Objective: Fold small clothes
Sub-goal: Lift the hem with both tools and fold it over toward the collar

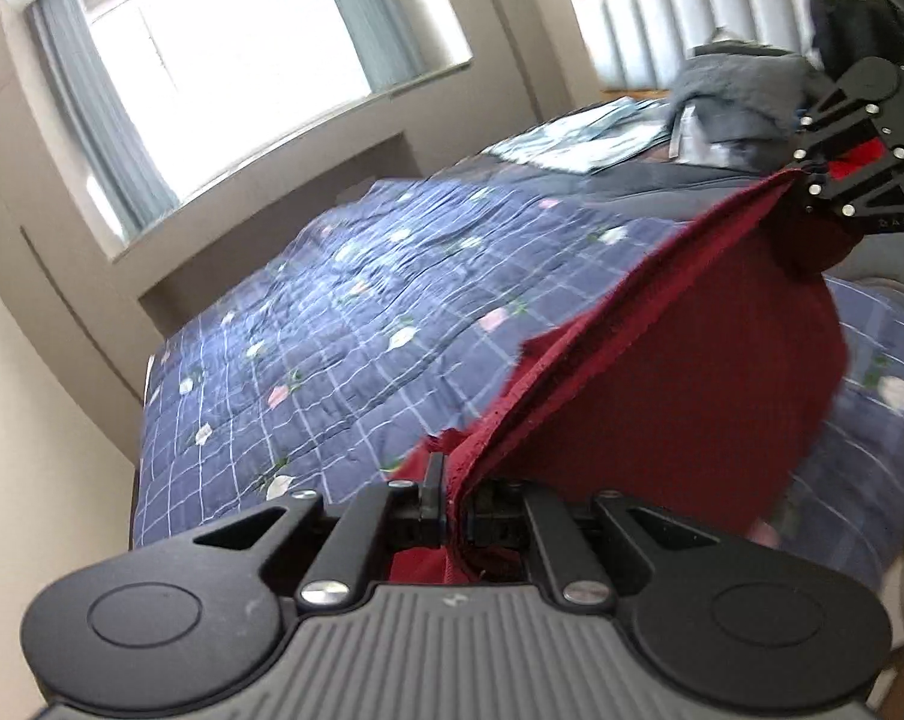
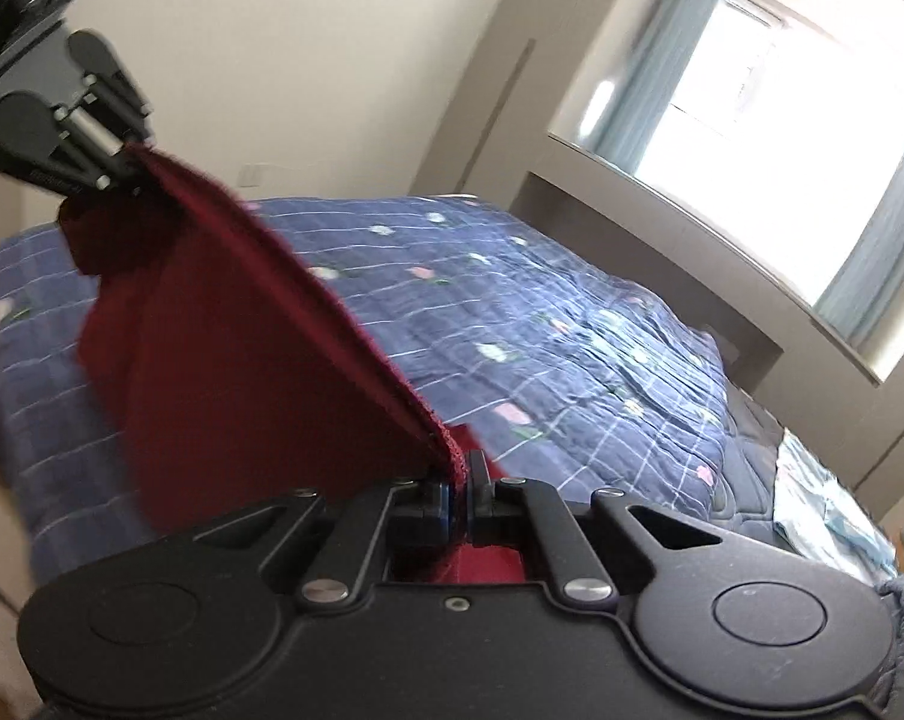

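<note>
A dark red knitted garment [image 1: 679, 396] hangs stretched in the air between the two grippers, above a bed with a blue checked floral quilt [image 1: 332, 324]. My left gripper [image 1: 454, 501] is shut on one end of the garment's edge. At the upper right of the left wrist view, my right gripper [image 1: 808, 171] pinches the other end. In the right wrist view the right gripper [image 2: 459, 489] is shut on the red garment [image 2: 242, 372], and the left gripper [image 2: 131, 165] holds the far corner at the upper left. The cloth hangs below the taut edge.
The quilt [image 2: 541, 324] covers the bed. A grey heap of clothes [image 1: 733, 96] and a dark bag [image 1: 847, 30] lie by the padded headboard [image 1: 679, 18]. A pale printed cloth [image 1: 589, 138] lies near them. A window with curtains [image 1: 224, 60] is beyond the bed.
</note>
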{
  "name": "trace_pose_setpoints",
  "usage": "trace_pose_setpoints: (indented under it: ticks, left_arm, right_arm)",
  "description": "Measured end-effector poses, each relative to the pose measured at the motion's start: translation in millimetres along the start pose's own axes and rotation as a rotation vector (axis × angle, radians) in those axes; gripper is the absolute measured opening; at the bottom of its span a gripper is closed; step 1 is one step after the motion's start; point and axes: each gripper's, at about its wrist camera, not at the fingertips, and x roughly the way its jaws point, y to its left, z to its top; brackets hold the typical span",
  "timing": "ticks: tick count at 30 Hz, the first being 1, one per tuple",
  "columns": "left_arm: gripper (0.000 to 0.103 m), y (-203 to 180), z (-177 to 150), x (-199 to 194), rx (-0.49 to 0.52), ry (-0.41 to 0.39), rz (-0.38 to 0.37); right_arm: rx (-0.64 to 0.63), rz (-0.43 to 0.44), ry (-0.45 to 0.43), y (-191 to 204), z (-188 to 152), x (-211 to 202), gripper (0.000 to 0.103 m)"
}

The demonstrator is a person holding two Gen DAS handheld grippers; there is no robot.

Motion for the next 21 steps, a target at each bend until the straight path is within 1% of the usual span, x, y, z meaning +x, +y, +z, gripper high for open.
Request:
trace_pose_setpoints:
  ticks: [1,4,7,13,16,18,19,21]
  left_arm:
    - [0.005,6,6,15,-0.016,0.017,0.002]
    - [0.005,22,15,56,-0.02,0.05,0.0]
    - [0.005,40,17,102,-0.043,0.099,-0.028]
    - [0.007,68,6,178,-0.09,0.179,-0.098]
    - [0.02,82,1,214,-0.119,0.234,-0.147]
    - [0.041,90,-3,232,-0.148,0.267,-0.16]
    - [0.046,95,-6,240,-0.169,0.281,-0.162]
    - [0.064,103,-13,249,-0.217,0.302,-0.158]
  right_arm:
    - [0.01,-0.007,0.004,-5,1,13,0.005]
    - [0.044,-0.007,0.02,-20,0,52,0.005]
    - [0.069,0.007,0.048,-34,0,94,0.005]
    - [0.122,0.055,0.133,-52,-13,174,0.005]
    - [0.137,0.082,0.169,-57,-24,205,0.008]
    - [0.154,0.096,0.185,-59,-31,220,0.01]
    - [0.159,0.101,0.187,-60,-33,224,0.01]
    - [0.166,0.109,0.186,-60,-39,232,0.011]
